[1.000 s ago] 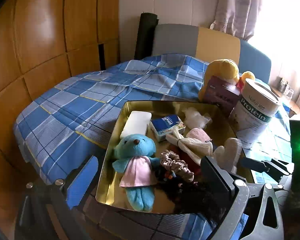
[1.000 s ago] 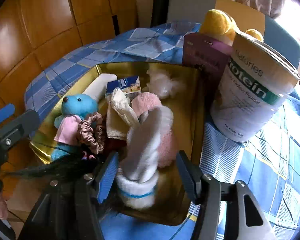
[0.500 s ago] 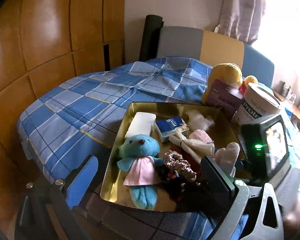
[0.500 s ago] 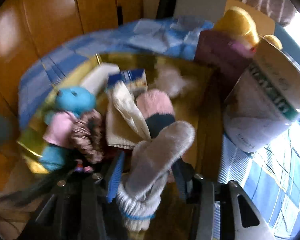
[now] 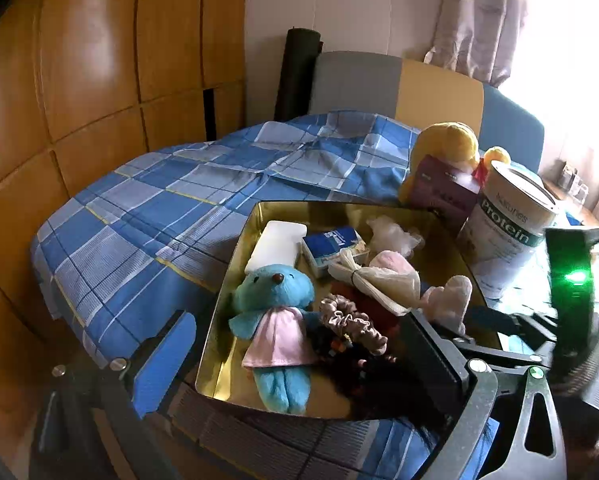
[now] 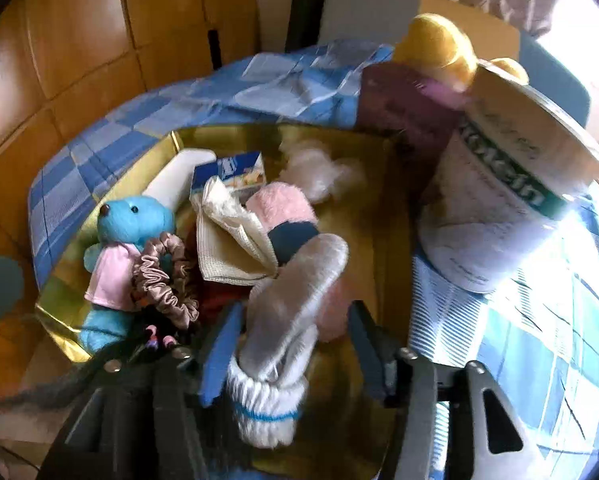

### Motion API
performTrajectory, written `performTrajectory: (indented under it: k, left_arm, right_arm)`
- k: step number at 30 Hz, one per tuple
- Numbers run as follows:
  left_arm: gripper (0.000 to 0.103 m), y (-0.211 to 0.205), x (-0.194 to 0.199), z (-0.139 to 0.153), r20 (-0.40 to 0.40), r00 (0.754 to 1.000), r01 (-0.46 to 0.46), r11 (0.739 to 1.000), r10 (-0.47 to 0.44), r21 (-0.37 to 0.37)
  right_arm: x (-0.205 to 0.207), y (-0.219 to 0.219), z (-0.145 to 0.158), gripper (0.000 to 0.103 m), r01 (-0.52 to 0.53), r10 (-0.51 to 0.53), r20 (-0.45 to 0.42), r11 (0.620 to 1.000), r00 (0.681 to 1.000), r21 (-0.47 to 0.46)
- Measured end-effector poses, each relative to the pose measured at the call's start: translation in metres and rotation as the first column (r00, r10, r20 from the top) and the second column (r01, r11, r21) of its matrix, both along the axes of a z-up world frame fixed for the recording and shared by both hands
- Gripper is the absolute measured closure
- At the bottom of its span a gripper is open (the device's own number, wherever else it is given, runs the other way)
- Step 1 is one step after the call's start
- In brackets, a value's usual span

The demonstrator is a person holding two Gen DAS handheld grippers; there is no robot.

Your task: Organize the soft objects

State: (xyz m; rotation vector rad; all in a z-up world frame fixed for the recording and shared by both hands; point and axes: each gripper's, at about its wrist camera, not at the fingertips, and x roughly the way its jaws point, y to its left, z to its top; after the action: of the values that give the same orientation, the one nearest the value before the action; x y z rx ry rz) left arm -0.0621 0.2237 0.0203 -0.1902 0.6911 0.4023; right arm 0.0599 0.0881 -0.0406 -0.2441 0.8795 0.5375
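Observation:
A gold tray (image 5: 235,276) on the blue checked bedcloth holds a blue teddy in a pink dress (image 5: 273,316), a satin scrunchie (image 5: 351,326), a cream knotted cloth (image 5: 373,280), a pink fluffy sock (image 6: 283,208), a white fluffy sock (image 6: 295,296) and a dark wig (image 5: 371,376). My left gripper (image 5: 295,352) is open and empty over the tray's near edge. My right gripper (image 6: 291,348) is open, its jaws standing on either side of the white sock; whether they touch it is unclear. The tray also shows in the right wrist view (image 6: 383,240).
A protein can (image 5: 511,232), a purple box (image 5: 439,184) and a yellow plush (image 5: 451,144) stand right of the tray. A white block (image 5: 275,244), a blue packet (image 5: 333,242) and white fluff (image 5: 391,234) lie in it. Wooden wall panels rise to the left.
My right gripper has shifted and tilted around the white sock, which stays between its jaws. My left gripper has drawn back a little; the tray contents have not moved.

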Motion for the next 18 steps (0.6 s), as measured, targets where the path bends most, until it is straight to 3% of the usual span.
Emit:
performTrajectory:
  k: [10, 18]
  left_arm:
    - [0.0, -0.013, -0.003, 0.002, 0.014, 1.0, 0.015, 1.0, -0.015, 0.015]
    - [0.0, -0.023, -0.003, 0.001, 0.004, 1.0, 0.031, 0.999, -0.031, 0.024]
  right_arm:
    - [-0.022, -0.038, 0.03, 0.038, 0.117, -0.126, 0.11, 0.99, 0.986, 0.081]
    - [-0.03, -0.05, 0.026, 0.038, 0.136, -0.144, 0.11, 0.987, 0.983, 0.081]
